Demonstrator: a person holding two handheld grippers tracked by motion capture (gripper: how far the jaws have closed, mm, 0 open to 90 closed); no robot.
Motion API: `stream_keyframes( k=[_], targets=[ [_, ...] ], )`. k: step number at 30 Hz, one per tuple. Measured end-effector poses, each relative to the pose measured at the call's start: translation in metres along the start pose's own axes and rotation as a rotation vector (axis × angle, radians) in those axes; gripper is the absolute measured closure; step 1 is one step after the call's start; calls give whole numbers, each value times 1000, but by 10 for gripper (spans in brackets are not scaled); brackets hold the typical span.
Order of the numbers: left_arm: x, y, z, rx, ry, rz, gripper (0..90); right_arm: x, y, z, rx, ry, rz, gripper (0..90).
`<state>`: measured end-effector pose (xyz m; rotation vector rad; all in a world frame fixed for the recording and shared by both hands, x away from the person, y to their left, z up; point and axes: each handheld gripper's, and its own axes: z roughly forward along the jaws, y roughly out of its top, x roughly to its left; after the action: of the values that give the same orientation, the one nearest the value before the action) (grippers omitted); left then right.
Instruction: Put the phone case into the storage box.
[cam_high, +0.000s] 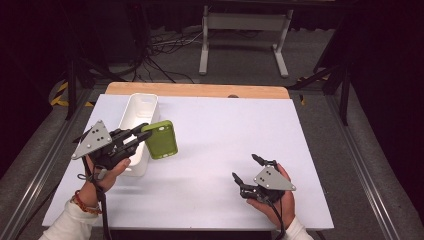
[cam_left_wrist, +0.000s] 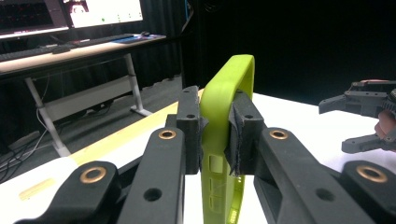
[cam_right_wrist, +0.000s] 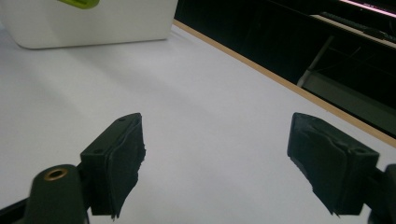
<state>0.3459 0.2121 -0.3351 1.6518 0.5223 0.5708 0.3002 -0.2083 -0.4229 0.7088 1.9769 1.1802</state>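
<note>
A lime-green phone case (cam_high: 162, 139) hangs above the white table, held by its edge in my left gripper (cam_high: 141, 134), which is shut on it. In the left gripper view the case (cam_left_wrist: 224, 100) stands on edge between the two black pads (cam_left_wrist: 243, 135) that press its rim. A long white bin (cam_high: 137, 131) lies on the table just left of the case, partly under the left gripper. My right gripper (cam_high: 246, 167) rests low over the table at the front right, open with nothing between its fingertips (cam_right_wrist: 119, 158). The left gripper view also shows it (cam_left_wrist: 362, 116) farther off at the right.
The white sheet (cam_high: 215, 150) covers the table, with a wooden strip (cam_high: 197, 90) along the far edge. The bin's wall (cam_right_wrist: 88, 28) shows at the top left of the right gripper view. Beyond the table are a desk frame (cam_high: 245, 35) and floor cables.
</note>
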Motion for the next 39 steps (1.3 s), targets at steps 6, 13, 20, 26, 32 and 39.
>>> stream_keyframes(
  k=[6,13,20,26,32,39],
  targets=[
    [3,0,-3,-5,6,-4,778,-1,0,-1,-4,-2,3,196],
    [5,2,-7,-12,16,-3,777,0,0,0,-2,0,-3,196],
    [9,4,-14,-17,26,3,778,0,0,-1,-4,-3,-3,196],
    [12,5,-19,-18,43,14,778,-1,1,-1,-7,-6,-4,196],
    [17,6,-23,-18,56,15,777,-1,1,-1,-5,-7,-5,196],
    [20,6,-27,-21,68,18,777,-1,0,0,-1,-4,-6,195]
  ],
)
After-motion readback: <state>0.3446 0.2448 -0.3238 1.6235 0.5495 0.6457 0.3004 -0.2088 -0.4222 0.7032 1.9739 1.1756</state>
